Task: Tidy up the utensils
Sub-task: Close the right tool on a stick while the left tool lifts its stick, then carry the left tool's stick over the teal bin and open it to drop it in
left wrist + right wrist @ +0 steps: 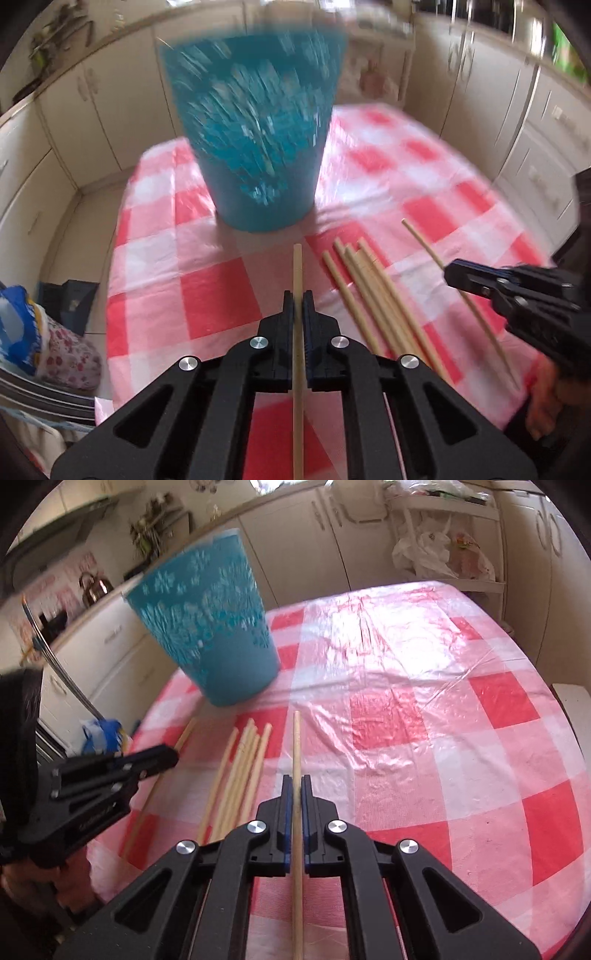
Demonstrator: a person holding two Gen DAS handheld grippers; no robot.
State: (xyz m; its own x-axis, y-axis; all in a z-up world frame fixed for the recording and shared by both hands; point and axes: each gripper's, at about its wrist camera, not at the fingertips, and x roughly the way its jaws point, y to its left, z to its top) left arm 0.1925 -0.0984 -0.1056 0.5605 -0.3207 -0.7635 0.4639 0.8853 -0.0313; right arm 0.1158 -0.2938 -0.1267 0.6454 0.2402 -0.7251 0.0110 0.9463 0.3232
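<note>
Left gripper [297, 295] and right gripper [296, 780] jaws each pinch a chopstick.

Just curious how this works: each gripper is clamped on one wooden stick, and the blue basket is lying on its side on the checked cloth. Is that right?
Not quite. The blue basket stands upright on the checked cloth, as the right wrist view shows. The rest holds: the left gripper and right gripper are each clamped on one wooden stick.
</note>
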